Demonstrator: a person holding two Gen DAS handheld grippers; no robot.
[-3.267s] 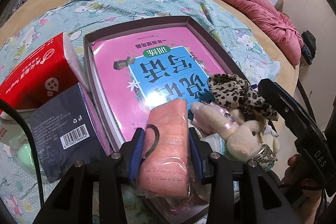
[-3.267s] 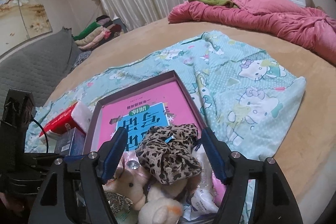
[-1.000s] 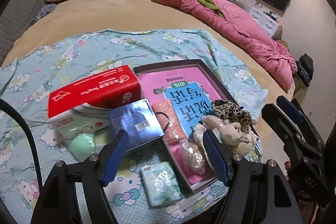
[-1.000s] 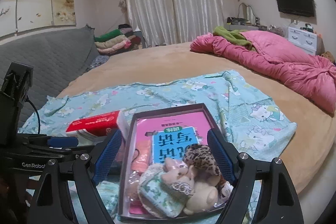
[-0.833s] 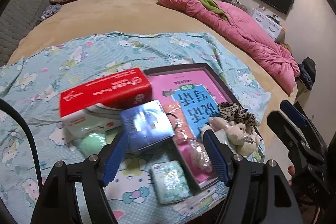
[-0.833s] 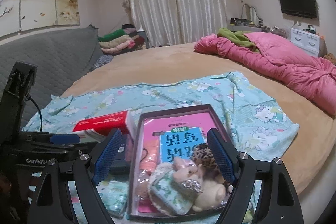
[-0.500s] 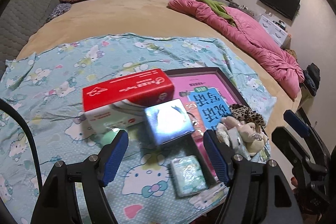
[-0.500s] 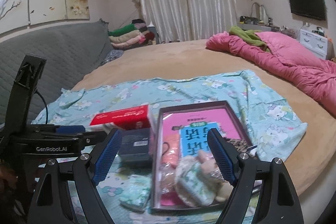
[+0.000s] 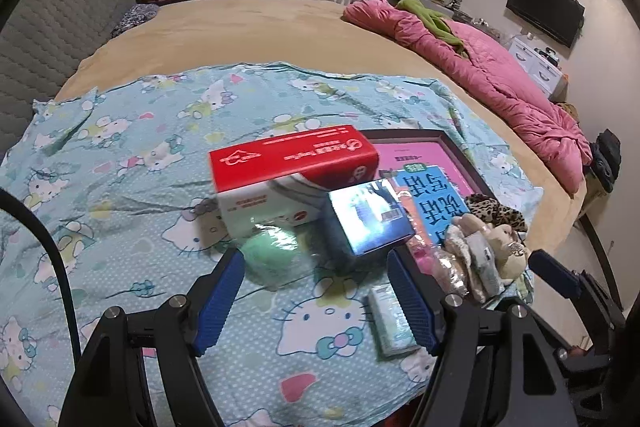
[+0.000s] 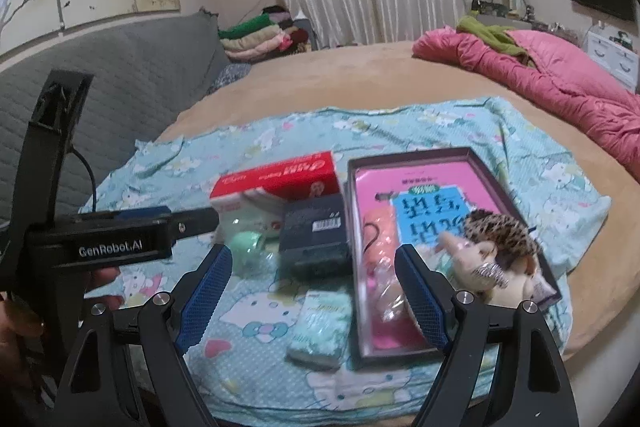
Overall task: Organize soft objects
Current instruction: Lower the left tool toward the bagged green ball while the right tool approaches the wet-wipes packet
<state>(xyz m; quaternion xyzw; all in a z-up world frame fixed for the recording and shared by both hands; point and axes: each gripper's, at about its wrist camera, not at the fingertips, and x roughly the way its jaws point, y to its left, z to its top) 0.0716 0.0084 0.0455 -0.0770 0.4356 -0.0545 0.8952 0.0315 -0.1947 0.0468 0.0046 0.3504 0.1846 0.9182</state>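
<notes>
The left gripper (image 9: 316, 295) is spread wide and empty, low in the frame over the cartoon-print sheet (image 9: 120, 155); the right gripper (image 10: 316, 291) likewise gapes empty; between its fingers lies a small green packet (image 10: 320, 325); right of centre, the tray (image 10: 424, 155) holds a plush toy (image 10: 480, 267), a leopard-print cloth (image 10: 500, 227) and a pink roll (image 10: 378, 231); left of it sit a red box (image 10: 280, 175) and a dark box (image 10: 314, 227).

red tissue box (image 9: 294, 157) (leopard-print scrunchie (image 10: 500, 233) nearby)
</notes>
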